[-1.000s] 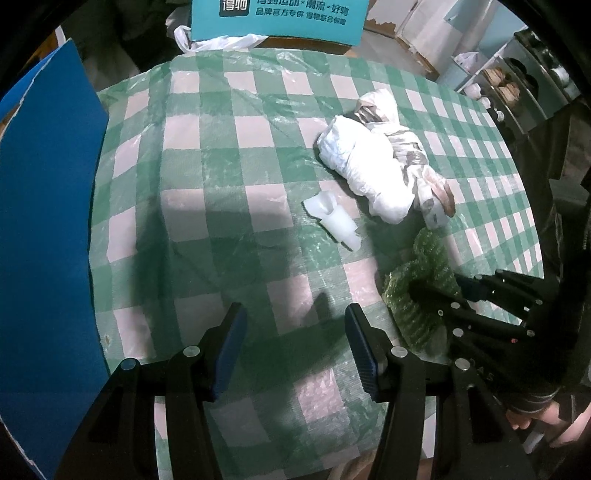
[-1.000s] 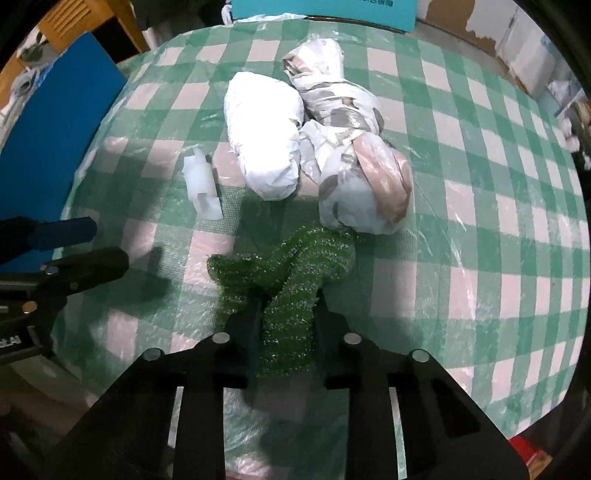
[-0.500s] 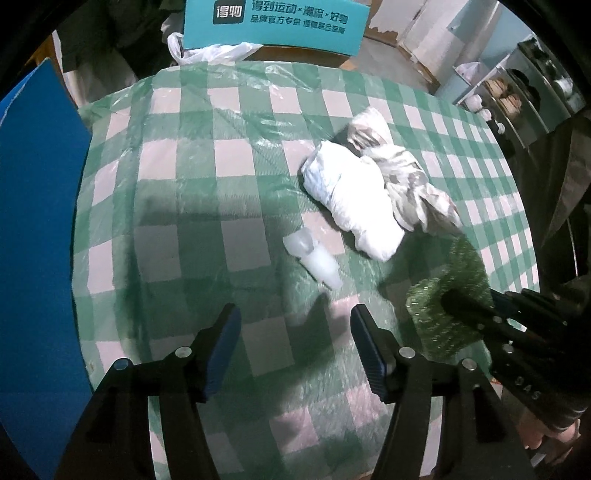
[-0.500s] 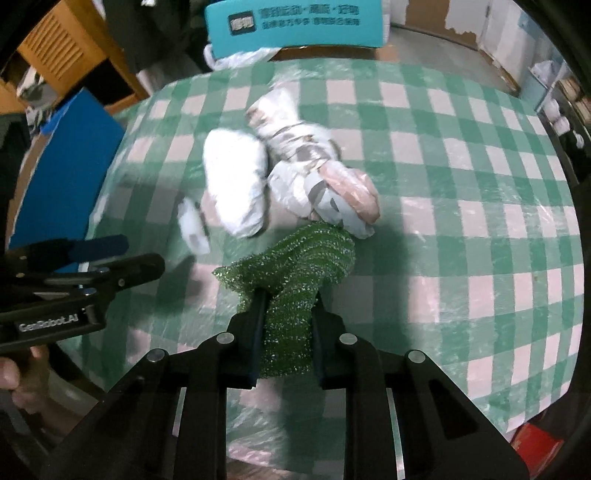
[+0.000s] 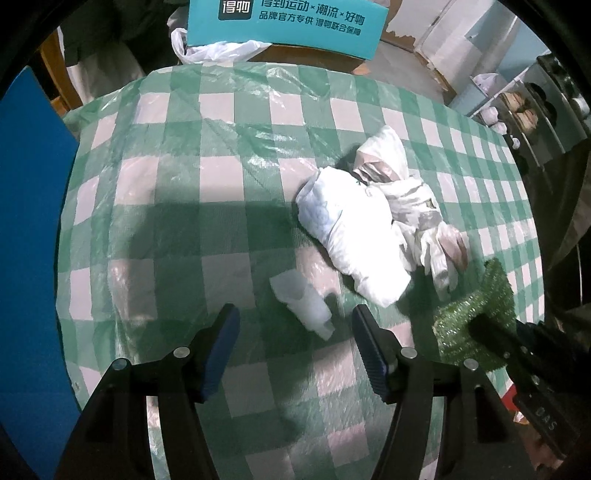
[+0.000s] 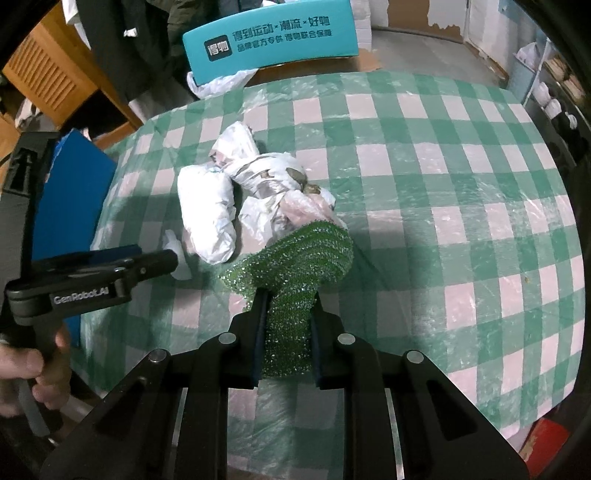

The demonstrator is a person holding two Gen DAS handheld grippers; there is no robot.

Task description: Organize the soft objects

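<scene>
My right gripper (image 6: 287, 295) is shut on a sparkly green knitted cloth (image 6: 295, 266) and holds it lifted above the checked table; the cloth also shows in the left wrist view (image 5: 476, 325). My left gripper (image 5: 293, 314) is open and empty, hovering just short of a small white crumpled piece (image 5: 303, 301). A white rolled bundle (image 5: 351, 236) lies beyond it, beside a patterned plastic-wrapped bundle (image 5: 410, 199). Both bundles show in the right wrist view, the white bundle (image 6: 207, 210) left of the patterned one (image 6: 269, 181).
A green and white checked plastic tablecloth (image 5: 184, 229) covers the round table. A blue board (image 5: 29, 221) stands along the table's left side. A teal box with white lettering (image 5: 284, 22) sits past the far edge. Shelves stand at the far right.
My right gripper has lifted the green cloth off the table and pulled it back. My left gripper has drawn closer to the small white piece, still open.
</scene>
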